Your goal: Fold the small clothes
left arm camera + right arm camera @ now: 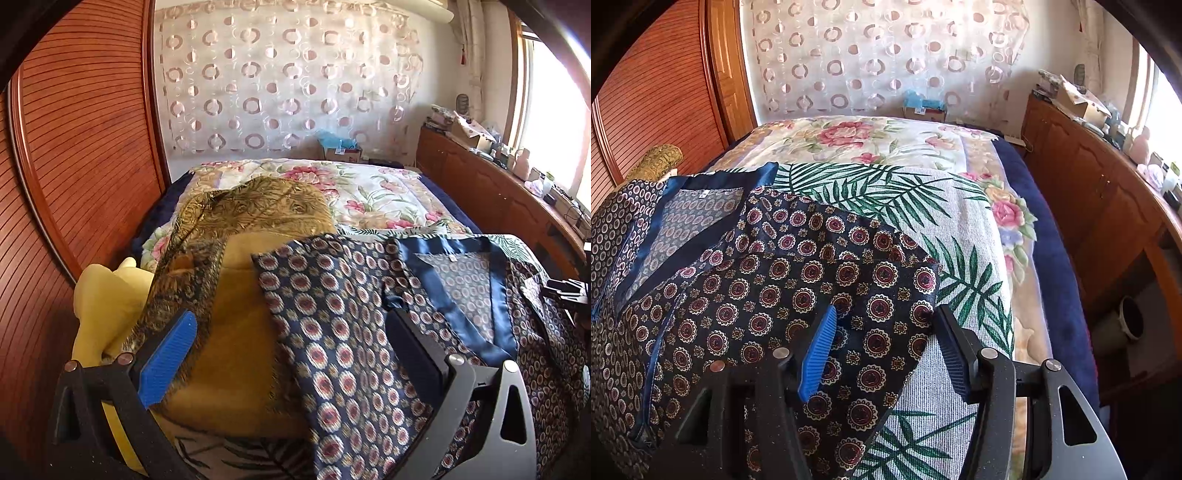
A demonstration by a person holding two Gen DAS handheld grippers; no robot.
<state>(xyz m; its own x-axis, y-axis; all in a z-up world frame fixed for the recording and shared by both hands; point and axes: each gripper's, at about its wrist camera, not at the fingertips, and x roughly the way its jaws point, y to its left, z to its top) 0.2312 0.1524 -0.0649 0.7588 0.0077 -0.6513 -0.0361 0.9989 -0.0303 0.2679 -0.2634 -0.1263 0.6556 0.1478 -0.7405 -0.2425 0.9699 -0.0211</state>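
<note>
Your left gripper is wide open over the bed, with nothing pinched in it — one sleeve of the dark blue shirt lies between its fingers, spread over a yellow-brown blanket. The shirt's collar sits just past the right finger, and a yellow soft toy pokes out on the left side. From your right gripper you see the other sleeve lying flat on the leaf-print cloth, with its edge between the open fingers — the blue pad rests above the cloth and does not squeeze it. It looks like you are at the sleeve step: both sleeves lie spread out to the sides. Next, you will likely need to close on a sleeve edge and bring it in over the middle of the shirt, keeping it smooth.
</note>
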